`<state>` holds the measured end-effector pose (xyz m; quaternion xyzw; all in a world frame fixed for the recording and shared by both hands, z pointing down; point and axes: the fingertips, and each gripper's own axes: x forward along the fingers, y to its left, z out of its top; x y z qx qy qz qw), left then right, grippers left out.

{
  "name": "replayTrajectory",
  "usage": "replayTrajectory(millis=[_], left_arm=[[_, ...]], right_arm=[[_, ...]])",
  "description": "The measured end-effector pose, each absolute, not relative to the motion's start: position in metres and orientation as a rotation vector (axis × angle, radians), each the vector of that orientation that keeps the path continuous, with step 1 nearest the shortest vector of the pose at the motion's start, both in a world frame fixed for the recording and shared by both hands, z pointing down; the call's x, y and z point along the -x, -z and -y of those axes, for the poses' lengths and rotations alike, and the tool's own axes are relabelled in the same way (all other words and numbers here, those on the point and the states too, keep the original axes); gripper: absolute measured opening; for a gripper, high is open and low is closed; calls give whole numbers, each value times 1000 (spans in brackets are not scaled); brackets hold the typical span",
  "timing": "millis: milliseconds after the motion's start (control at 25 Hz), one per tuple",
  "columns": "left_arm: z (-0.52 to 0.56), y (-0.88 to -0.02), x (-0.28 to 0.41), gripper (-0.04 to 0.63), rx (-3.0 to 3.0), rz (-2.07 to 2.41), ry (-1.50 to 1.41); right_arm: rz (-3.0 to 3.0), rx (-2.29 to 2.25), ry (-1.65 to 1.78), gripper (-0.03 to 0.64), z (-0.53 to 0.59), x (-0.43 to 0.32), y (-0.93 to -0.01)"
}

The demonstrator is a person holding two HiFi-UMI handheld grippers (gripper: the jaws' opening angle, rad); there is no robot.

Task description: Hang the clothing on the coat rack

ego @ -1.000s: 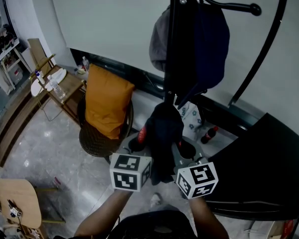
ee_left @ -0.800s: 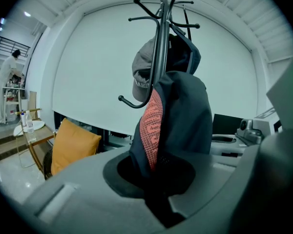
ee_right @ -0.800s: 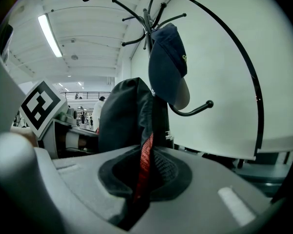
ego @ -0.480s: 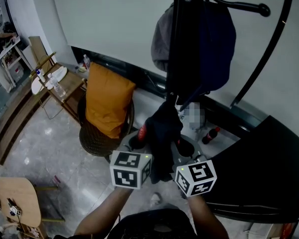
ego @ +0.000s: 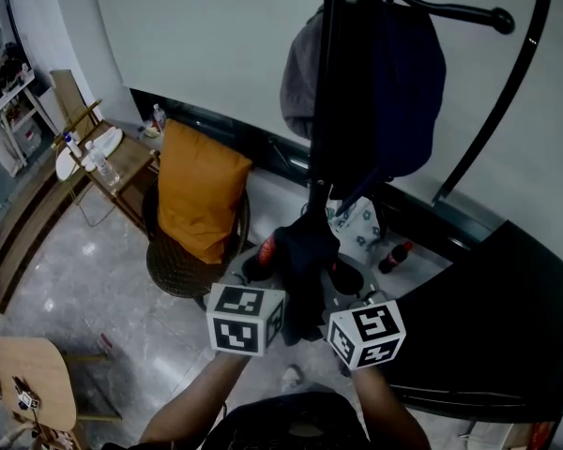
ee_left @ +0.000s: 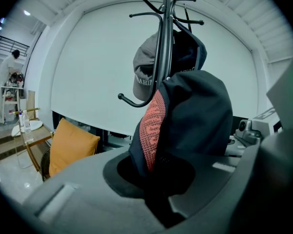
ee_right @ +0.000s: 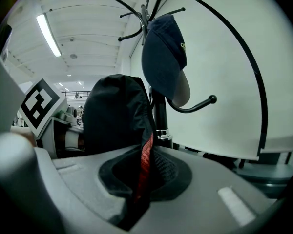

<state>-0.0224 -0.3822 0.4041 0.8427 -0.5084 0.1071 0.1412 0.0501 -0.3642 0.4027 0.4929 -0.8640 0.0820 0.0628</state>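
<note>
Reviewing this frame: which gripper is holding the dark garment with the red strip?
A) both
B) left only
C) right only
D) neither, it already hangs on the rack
A: the left gripper and the right gripper each have their jaws shut on the dark garment, which is held up in front of the coat rack.

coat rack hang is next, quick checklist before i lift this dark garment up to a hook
1. Left tongs shut on the dark garment: ok.
2. Right tongs shut on it too: ok.
3. Bare hook free on the coat rack: ok.
4. Loop or collar ready to catch the hook: cannot tell, the cloth is bunched.
5. Clear path past the gray cap and navy cap hanging above: cannot tell.
</note>
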Motion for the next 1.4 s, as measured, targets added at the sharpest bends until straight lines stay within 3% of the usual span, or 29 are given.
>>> replayTrajectory(millis=[1400], left_arm=[[393,-423,21,23,-2418,1447,-340]], right_arm=[[2587,-1462,-286,29,377,-46,-426]])
